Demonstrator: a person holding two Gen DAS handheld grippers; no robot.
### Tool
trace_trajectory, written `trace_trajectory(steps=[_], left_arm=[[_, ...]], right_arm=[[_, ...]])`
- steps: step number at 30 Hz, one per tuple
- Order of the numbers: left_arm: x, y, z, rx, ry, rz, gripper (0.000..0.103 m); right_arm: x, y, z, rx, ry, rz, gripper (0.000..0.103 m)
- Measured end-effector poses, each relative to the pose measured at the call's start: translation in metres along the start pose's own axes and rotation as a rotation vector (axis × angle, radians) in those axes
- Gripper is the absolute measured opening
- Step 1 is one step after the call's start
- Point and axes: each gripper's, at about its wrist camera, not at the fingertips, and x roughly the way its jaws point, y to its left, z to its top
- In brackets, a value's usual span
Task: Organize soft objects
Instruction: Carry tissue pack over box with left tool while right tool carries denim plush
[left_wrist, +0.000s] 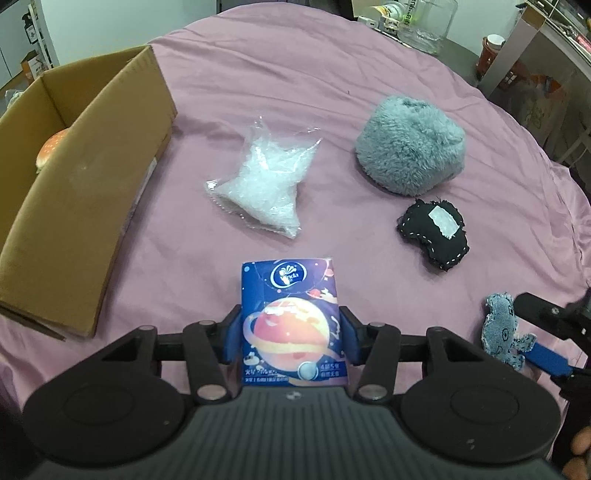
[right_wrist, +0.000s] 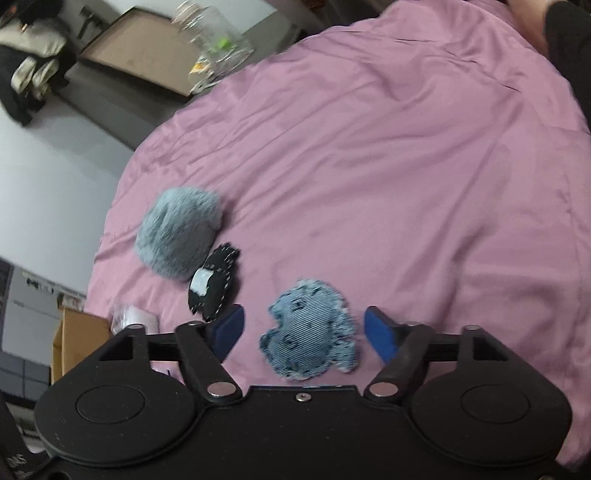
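Observation:
A blue tissue pack (left_wrist: 288, 291) with a planet print stands on the pink cloth (left_wrist: 295, 74), and my left gripper (left_wrist: 290, 325) is shut on it, blue pads against both sides. A small denim stuffed toy (right_wrist: 310, 332) lies flat between the fingers of my right gripper (right_wrist: 306, 328), which is open with a gap on each side. In the left wrist view the denim toy (left_wrist: 504, 328) and the right gripper (left_wrist: 526, 328) sit at the far right. An open cardboard box (left_wrist: 74, 177) at the left holds an orange soft toy (left_wrist: 50, 151).
A clear bag of white filling (left_wrist: 262, 181), a grey fluffy ball (left_wrist: 410, 144) and a black stitched cushion (left_wrist: 432, 232) lie on the cloth beyond the pack. A glass jar (left_wrist: 424, 22) and clutter stand off the far edge. A person's arm (right_wrist: 554, 29) shows at the top right.

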Motion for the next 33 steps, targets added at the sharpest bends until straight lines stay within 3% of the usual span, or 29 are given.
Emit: trace_trajectory(steps=[4,6,7,10,33], left_arm=[[-0.005,0.007,-0.002,-0.010,-0.005,-0.005,0.051],[-0.008,0.011,-0.003,-0.013,-0.005,-0.006,0.051],[-0.010,0.012,-0.003,-0.013,-0.007,-0.006,0.051],[-0.019,0.016,0.000,-0.011,-0.019,-0.005,0.051],[-0.096,0.063,0.021,0.010,-0.136,-0.047,0.051]], right_arm=[[0.012,0.021,-0.010,-0.107,0.006,-0.059,0.076],[0.016,0.030,-0.016,-0.165,0.010,-0.091,0.061],[0.018,0.034,-0.018,-0.197,0.009,-0.117,0.045],[0.013,0.040,-0.022,-0.237,0.011,-0.148,0.041],[-0.053,0.123,-0.045,-0.417,-0.082,0.022,0.041]])
